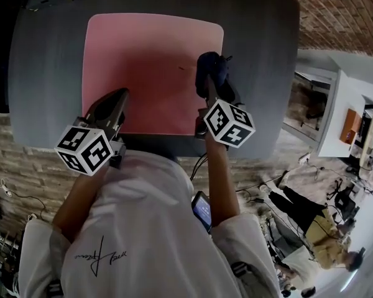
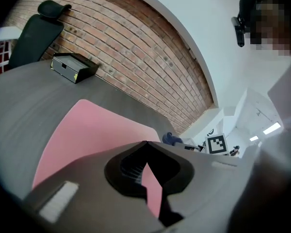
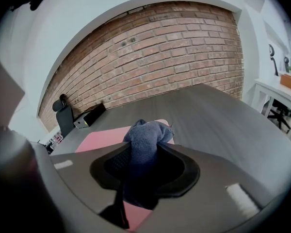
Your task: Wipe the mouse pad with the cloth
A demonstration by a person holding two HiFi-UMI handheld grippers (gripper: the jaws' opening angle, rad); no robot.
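Note:
A pink mouse pad (image 1: pixel 150 73) lies flat on the grey table (image 1: pixel 261 48). My right gripper (image 1: pixel 207 84) is shut on a bunched dark blue cloth (image 1: pixel 212 69) over the pad's right edge. In the right gripper view the cloth (image 3: pixel 145 140) bulges out between the jaws above the pad (image 3: pixel 99 139). My left gripper (image 1: pixel 120 97) sits at the pad's near left corner, shut, with nothing in it. In the left gripper view its tips (image 2: pixel 145 142) meet over the pad (image 2: pixel 87 130), and the cloth (image 2: pixel 171 139) shows further right.
A black box (image 2: pixel 73 67) and a dark chair (image 2: pixel 36 33) stand at the table's far end by a brick wall (image 3: pixel 174 57). A white desk (image 1: pixel 348 117) and a person (image 1: pixel 320 231) on the floor are off to the right of the table.

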